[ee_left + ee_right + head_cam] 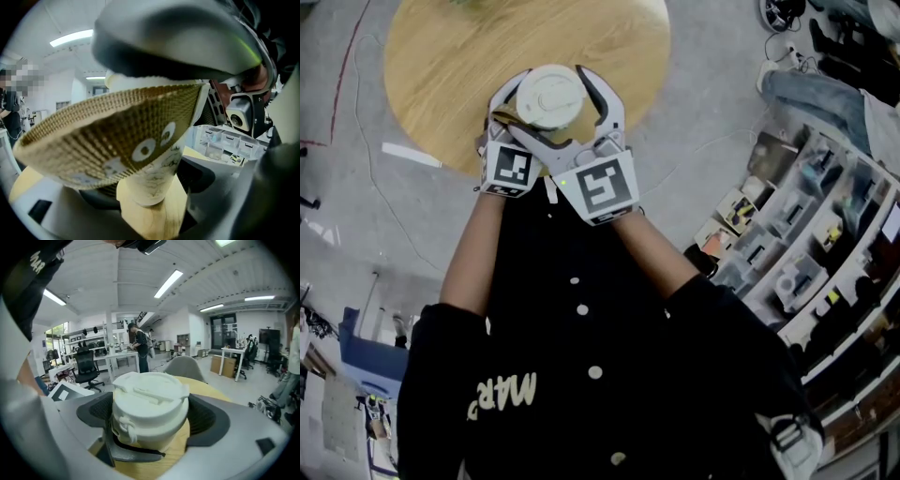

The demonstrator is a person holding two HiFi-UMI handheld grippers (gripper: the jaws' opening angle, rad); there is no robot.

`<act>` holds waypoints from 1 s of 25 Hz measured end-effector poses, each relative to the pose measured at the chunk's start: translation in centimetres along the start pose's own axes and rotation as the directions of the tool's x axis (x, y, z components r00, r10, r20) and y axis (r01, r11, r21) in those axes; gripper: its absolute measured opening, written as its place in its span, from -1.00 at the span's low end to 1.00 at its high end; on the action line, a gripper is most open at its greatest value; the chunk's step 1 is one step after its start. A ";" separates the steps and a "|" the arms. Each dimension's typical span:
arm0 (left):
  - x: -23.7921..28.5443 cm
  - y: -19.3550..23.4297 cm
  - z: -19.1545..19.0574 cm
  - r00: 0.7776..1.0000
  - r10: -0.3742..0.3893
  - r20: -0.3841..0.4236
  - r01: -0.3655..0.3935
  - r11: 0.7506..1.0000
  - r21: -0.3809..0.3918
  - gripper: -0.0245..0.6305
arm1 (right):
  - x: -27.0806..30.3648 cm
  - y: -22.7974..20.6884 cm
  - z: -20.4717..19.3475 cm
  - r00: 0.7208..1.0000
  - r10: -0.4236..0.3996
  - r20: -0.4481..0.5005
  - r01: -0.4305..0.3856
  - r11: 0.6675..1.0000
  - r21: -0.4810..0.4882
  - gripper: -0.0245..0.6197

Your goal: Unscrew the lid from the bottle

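Two grippers meet at the near edge of a round wooden table (441, 66), one stacked above the other on the same white bottle (149, 180). The right gripper (151, 414) sits higher. In its own view the white lid (150, 394) fills the gap between its jaws, and the dark ribbed pads (91, 412) press against the lid's left and right sides, so these jaws are closed on the lid. The lid has a flat top with a raised bar across it and a small loop on its left side. The head view looks straight down on the lid, with the right gripper's pale jaws curving round both sides of it. The left gripper (147, 185) works lower down. In its view the bottle's narrow lower body, printed with faint drawings, stands between its two jaws with the dark pads against it on either side, so this gripper is clamped on the bottle. Higher up the bottle flares into a brown woven band (117, 126) marked with pale rings. Above that the grey underside of the right gripper covers the top of the view. Wood shows just below the bottle's base, but whether the base touches the table cannot be told. The two marker cubes (510, 169) lie side by side, close to the person's black buttoned top (581, 366).
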State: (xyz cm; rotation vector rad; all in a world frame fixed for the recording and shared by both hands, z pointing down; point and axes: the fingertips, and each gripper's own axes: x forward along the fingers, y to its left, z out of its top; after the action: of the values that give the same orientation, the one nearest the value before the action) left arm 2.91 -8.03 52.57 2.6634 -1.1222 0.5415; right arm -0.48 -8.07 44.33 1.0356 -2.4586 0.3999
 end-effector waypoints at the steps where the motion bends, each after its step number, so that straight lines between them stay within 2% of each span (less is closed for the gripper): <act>1: -0.1 0.0 0.0 1.000 0.000 0.000 0.000 1.000 0.001 0.19 | 0.0 -0.1 0.0 1.000 -0.027 0.002 0.027 1.000 0.001 0.59; 4: -0.3 0.0 -0.1 1.000 0.001 -0.001 -0.001 1.000 0.002 0.19 | 0.1 -0.1 0.1 0.998 -0.065 0.018 0.065 0.998 0.003 0.50; 6: -0.2 0.0 0.0 1.000 -0.001 0.000 0.001 1.000 0.002 0.19 | 0.1 -0.1 0.2 0.998 -0.047 0.038 0.047 0.999 0.000 0.50; 8: -0.2 0.0 0.0 1.000 -0.003 0.002 0.003 1.000 -0.001 0.19 | 0.1 0.1 0.3 0.998 0.021 0.055 -0.019 0.999 -0.038 0.51; 10: -0.3 0.0 -0.1 1.000 -0.006 0.001 0.006 1.000 0.000 0.19 | 0.2 0.6 0.6 0.987 0.148 0.069 -0.140 0.984 -0.111 0.51; 12: -0.1 0.0 -0.2 1.000 -0.009 0.000 0.009 1.000 0.005 0.19 | 0.2 1.0 0.6 0.948 0.312 0.059 -0.295 0.935 -0.195 0.51; 15: 0.0 -0.1 -0.3 1.000 -0.009 0.002 0.009 1.000 0.009 0.19 | -0.2 1.6 0.1 0.852 0.521 -0.050 -0.510 0.805 -0.301 0.51; 17: -0.2 -0.1 -0.2 1.000 -0.006 0.004 0.006 1.000 0.006 0.19 | -0.4 2.1 -0.1 0.788 0.601 -0.133 -0.604 0.712 -0.358 0.51; 19: -0.2 0.0 -0.2 1.000 -0.003 0.003 0.003 1.000 0.003 0.19 | -0.5 2.2 -0.2 0.741 0.644 -0.193 -0.659 0.640 -0.394 0.51; 21: 0.0 -0.1 -0.3 1.000 -0.004 0.004 0.004 1.000 0.002 0.19 | -0.5 2.0 -0.5 0.725 0.652 -0.222 -0.678 0.617 -0.400 0.51; 23: 0.1 -0.1 -0.4 1.000 -0.006 0.004 0.006 1.000 0.004 0.19 | -0.5 1.9 -0.6 0.738 0.638 -0.219 -0.665 0.631 -0.399 0.52; 25: 0.1 -0.1 -0.3 1.000 -0.007 0.003 0.007 1.000 0.005 0.19 | -0.5 2.0 -0.6 0.759 0.622 -0.194 -0.642 0.661 -0.389 0.56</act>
State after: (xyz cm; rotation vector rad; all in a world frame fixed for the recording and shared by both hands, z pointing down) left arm 3.01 -7.91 52.88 2.6719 -1.1131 0.5399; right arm -1.48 -6.12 44.44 -0.0517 -2.6284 0.0521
